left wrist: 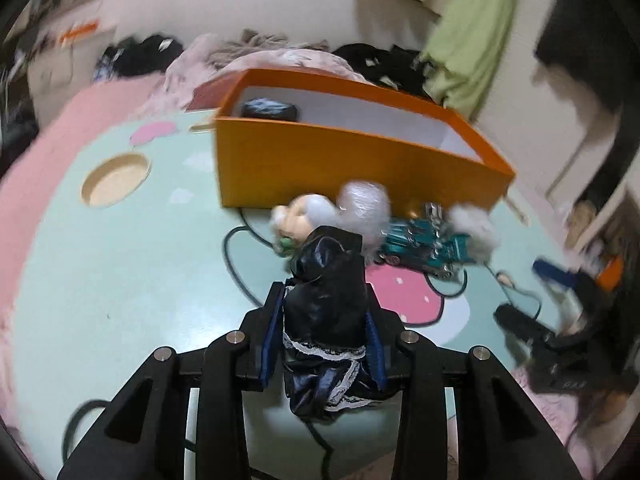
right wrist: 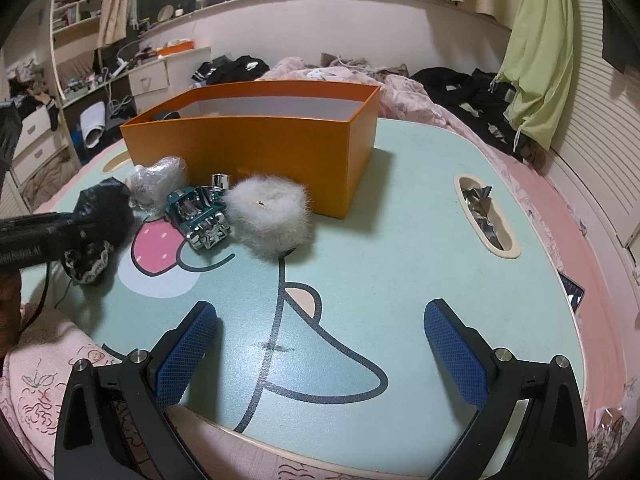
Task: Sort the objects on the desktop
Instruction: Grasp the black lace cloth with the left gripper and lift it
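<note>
Orange box [left wrist: 340, 168] holds one dark item; left gripper [left wrist: 324, 344] clamps the black lace-trimmed cloth [left wrist: 328, 300] above the worktop [right wrist: 400, 240], right gripper [right wrist: 320, 344] wide, empty. Toy car [right wrist: 198, 216], fluffy ball [right wrist: 270, 216], wrapped bundle [right wrist: 158, 178] remain.

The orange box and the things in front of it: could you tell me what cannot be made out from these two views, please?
- Orange box: right wrist view, the near wall hides most of its floor.
- Dark item in the box: left wrist view, too blurred to identify.
- Black lace-trimmed cloth bundle in the left gripper: what it wraps is hidden by the cloth itself.
- Plastic-wrapped figure: left wrist view, motion blur and the bundle hide it.
</note>
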Available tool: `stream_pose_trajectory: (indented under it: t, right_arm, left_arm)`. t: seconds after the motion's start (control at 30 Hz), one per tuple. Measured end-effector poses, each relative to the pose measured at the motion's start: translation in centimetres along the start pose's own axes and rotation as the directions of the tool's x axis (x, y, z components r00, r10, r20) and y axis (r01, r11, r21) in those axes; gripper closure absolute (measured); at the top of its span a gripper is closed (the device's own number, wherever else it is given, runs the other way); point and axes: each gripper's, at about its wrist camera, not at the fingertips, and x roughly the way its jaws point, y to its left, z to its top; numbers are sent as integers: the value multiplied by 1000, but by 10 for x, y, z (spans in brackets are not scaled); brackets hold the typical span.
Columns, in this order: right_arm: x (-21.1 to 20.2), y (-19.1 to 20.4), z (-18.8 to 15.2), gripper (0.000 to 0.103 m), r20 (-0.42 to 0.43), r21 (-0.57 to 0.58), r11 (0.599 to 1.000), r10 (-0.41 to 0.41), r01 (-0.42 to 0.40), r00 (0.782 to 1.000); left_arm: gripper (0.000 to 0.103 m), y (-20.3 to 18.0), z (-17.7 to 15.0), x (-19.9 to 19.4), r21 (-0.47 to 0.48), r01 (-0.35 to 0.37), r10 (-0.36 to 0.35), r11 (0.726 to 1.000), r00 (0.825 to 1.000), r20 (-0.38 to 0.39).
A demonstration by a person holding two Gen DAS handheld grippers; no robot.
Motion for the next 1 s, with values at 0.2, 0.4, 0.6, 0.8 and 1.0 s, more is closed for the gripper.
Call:
stream_pose_trajectory:
  t: [0.2, 0.4, 0.6, 0.8, 1.0]
  right_arm:
    - [0, -5, 19, 5, 12, 52, 997, 62, -62, 998]
    - [13, 5, 54, 12, 38, 42, 998, 40, -42, 998]
    - [35, 13, 69, 23, -17, 13, 995, 104, -103, 994]
    - [29, 2, 59, 66, 29, 47, 975, 214, -215, 976]
    - [21, -9, 52, 96, 57, 74, 966, 245, -249, 968]
  left_arm:
    - [65, -7, -8, -2, 28, -61, 61, 998, 998, 6]
    - [65, -7, -7, -3, 28, -61, 61, 998, 998, 6]
    - [65, -7, -5, -2, 29, -63, 63, 998, 998, 6]
    - [65, -9, -5, -2, 27, -63, 63, 998, 998, 5]
    - [65, -10, -2, -1, 23, -60, 59, 998, 998, 5]
